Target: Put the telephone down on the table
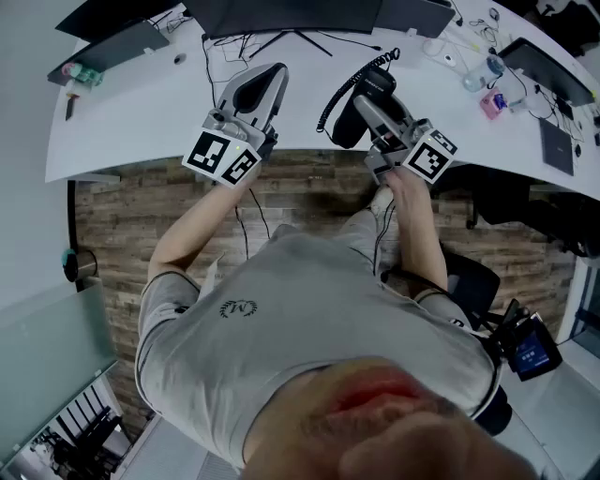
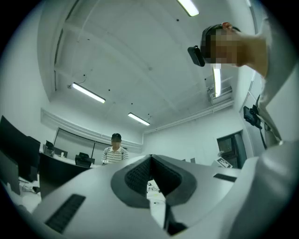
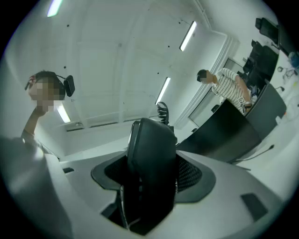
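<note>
The white desk [image 1: 141, 112] fills the far side. We hold the black telephone [image 3: 152, 154] in our right gripper [image 1: 367, 108]. Its jaws stand wide and squeeze it, over the near right part of the desk. Our left gripper [image 2: 150, 158] has its jaws closed with nothing in them. We think the putting-down is not done: next we lower it flat, then let go. We see no words on it. The cubes [image 1: 429, 157] show only black-and-white squares.

An office: long white desk [image 1: 141, 117] at upper frame with monitors [image 1: 281, 13], cables [image 1: 234, 47] and telephone [image 1: 345, 122]; strip lights [image 2: 88, 93] on the ceiling.
</note>
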Demonstrator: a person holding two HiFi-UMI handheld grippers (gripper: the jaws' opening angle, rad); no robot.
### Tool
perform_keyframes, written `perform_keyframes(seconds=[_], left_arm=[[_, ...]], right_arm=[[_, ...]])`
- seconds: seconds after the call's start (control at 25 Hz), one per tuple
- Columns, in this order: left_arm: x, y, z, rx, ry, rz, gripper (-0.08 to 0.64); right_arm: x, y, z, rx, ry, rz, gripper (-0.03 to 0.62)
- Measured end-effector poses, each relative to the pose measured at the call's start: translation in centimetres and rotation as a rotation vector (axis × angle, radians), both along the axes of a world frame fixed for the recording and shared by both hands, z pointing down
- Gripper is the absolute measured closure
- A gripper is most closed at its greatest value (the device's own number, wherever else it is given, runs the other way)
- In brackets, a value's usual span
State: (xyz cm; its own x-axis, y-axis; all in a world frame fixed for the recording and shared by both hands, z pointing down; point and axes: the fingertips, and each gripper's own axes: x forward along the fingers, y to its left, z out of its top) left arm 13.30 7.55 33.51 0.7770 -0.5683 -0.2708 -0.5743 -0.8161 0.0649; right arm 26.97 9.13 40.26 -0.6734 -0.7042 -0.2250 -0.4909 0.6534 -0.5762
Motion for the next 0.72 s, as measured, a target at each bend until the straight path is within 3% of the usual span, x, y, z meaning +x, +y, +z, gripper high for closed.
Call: perform_keyframes(seconds=[0.16, 0.28, 0.44, 0.56, 0.72], left_arm=[[-5.7, 5.4, -0.5, -0.019, 0.010, 0.030, 0.551], [-8.4, 9.5, -1.6, 0.014, 0.030, 0.030, 0.551], [-10.0, 10.5, -1.5, -0.025, 0.065, 0.014, 0.551], [-9.6, 10.7, -1.1, -0.033, 0.031, 0.021, 0.551], [-9.1, 11.6, -0.5, -0.046, -0.026, -0.004, 0.551]], right_arm=[[-9.2, 5.8, -3.0, 0.020, 0.067, -0.076, 0.293], [-12.2, 9.6, -5.3, 0.054, 0.113, -0.089, 0.293], [-13.1, 10.9, -6.1, 0.050, 0.149, -0.088, 0.293], [-13.2, 11.1, -6.5, 0.062, 0.166, -0.097, 0.293], [-12.1, 11.9, -6.3, 0.057, 0.116, -0.091, 0.293]])
